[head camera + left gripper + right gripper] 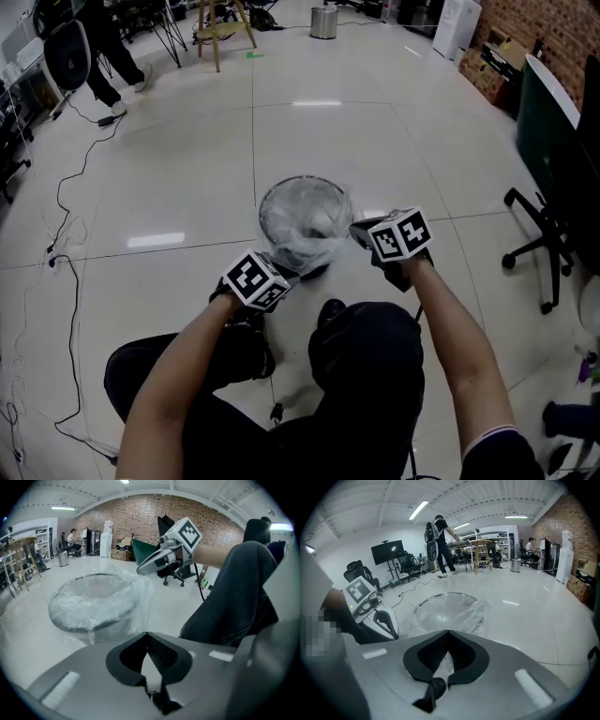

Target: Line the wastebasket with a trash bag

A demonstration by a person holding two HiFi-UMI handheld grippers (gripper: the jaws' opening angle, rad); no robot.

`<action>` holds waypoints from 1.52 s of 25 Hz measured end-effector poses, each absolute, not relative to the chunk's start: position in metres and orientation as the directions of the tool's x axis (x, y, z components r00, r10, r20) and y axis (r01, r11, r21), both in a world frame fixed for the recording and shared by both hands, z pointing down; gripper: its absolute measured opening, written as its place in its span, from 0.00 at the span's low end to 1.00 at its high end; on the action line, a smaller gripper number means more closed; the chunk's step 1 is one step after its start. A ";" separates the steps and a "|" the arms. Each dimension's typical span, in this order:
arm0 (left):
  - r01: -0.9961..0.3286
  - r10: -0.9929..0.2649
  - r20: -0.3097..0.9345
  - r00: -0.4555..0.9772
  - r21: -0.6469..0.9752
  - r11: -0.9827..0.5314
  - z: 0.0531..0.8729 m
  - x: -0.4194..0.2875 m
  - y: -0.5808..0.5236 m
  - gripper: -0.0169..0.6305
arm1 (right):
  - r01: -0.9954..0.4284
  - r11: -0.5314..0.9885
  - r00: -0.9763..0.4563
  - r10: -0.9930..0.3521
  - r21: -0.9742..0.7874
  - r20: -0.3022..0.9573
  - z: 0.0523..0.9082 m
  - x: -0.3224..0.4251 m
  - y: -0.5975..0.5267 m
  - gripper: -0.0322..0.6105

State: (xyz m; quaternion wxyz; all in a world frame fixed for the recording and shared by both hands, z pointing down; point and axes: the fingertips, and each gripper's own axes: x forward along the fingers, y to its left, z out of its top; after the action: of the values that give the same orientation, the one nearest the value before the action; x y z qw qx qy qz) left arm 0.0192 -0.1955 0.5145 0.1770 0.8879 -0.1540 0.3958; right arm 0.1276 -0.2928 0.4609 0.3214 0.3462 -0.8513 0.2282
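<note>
A pale tiled floor (187, 169) spreads around the person, whose dark-trousered knees (366, 366) fill the near foreground; just ahead of them stands the round mesh wastebasket (265, 208), upright on the tiles; a clear trash bag (309, 239) lies crumpled over its mouth and spills down its near side; the left gripper (146, 633) is clenched, its tips meeting on the film's near edge; the right gripper (448, 631), at the basket's right side, is also clamped, with crinkled bag film showing between its jaws.
</note>
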 end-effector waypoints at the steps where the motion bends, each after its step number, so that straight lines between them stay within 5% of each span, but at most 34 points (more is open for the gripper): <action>1: -0.420 -0.134 0.757 0.639 0.198 -0.885 0.516 0.021 -0.196 0.04 | -0.745 0.645 -0.548 -0.448 -0.169 0.706 0.463 0.134 -0.291 0.05; 31: -0.693 -0.248 0.804 0.541 0.259 -0.673 0.588 -0.012 -0.233 0.04 | -0.801 0.508 -0.559 -0.448 -0.316 0.698 0.571 0.156 -0.289 0.05; 38: -0.692 -0.253 0.807 0.533 0.244 -0.679 0.586 -0.020 -0.227 0.04 | -0.772 0.541 -0.615 -0.504 -0.334 0.607 0.513 0.164 -0.284 0.18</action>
State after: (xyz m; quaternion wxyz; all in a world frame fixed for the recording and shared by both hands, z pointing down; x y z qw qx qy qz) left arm -0.0198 -0.2274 0.5863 0.2816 0.8290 -0.2851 0.3901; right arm 0.1643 -0.2839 0.5126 0.2258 0.3760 -0.8481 0.2971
